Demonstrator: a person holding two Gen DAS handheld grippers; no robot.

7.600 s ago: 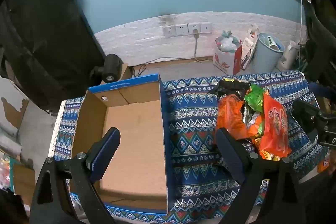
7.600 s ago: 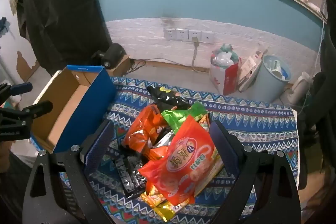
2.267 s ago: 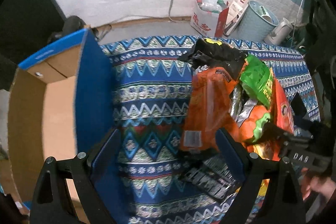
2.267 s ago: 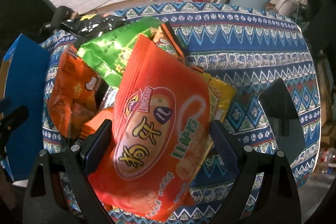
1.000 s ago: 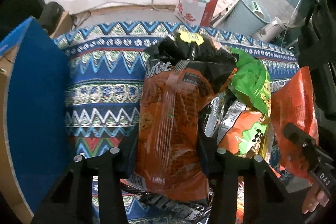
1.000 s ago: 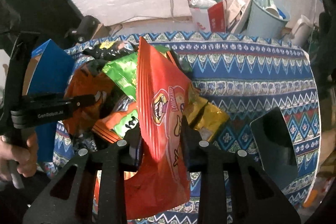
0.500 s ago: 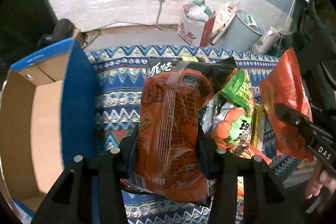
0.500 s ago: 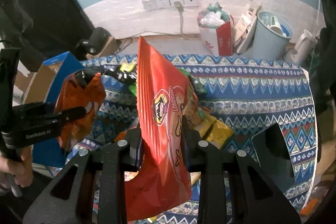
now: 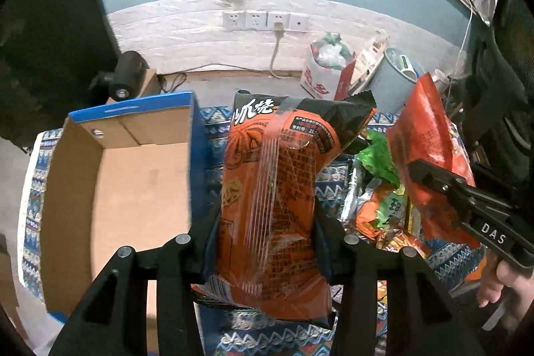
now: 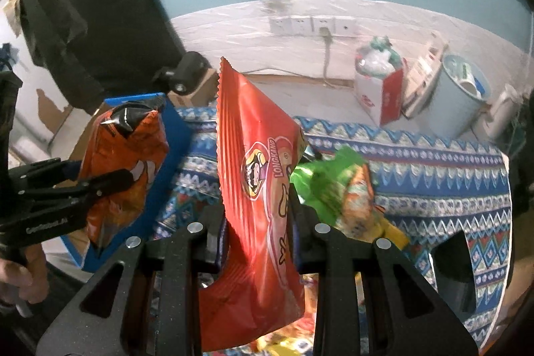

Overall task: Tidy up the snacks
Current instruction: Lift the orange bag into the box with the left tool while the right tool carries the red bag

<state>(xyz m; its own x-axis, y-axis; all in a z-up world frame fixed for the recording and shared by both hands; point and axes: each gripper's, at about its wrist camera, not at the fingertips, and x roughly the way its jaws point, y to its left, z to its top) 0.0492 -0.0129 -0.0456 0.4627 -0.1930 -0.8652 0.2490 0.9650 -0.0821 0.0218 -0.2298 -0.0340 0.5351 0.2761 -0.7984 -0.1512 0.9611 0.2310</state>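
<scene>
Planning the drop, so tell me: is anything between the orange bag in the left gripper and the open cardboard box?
Nothing visible does. The orange bag, clamped in the left gripper, hangs just beside the cardboard box; only the box's blue side wall lies between, and the box looks empty.

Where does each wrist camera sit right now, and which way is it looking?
Left wrist view: on the left gripper, looking down along its fingers at the orange snack bag it clamps, the open cardboard box beyond; the person's right hand shows.
Right wrist view: on the right gripper, looking down along its fingers at the red snack bag it clamps; the left hand shows.
Shared: both bags, the box, the patterned tablecloth, the wall sockets.
</scene>
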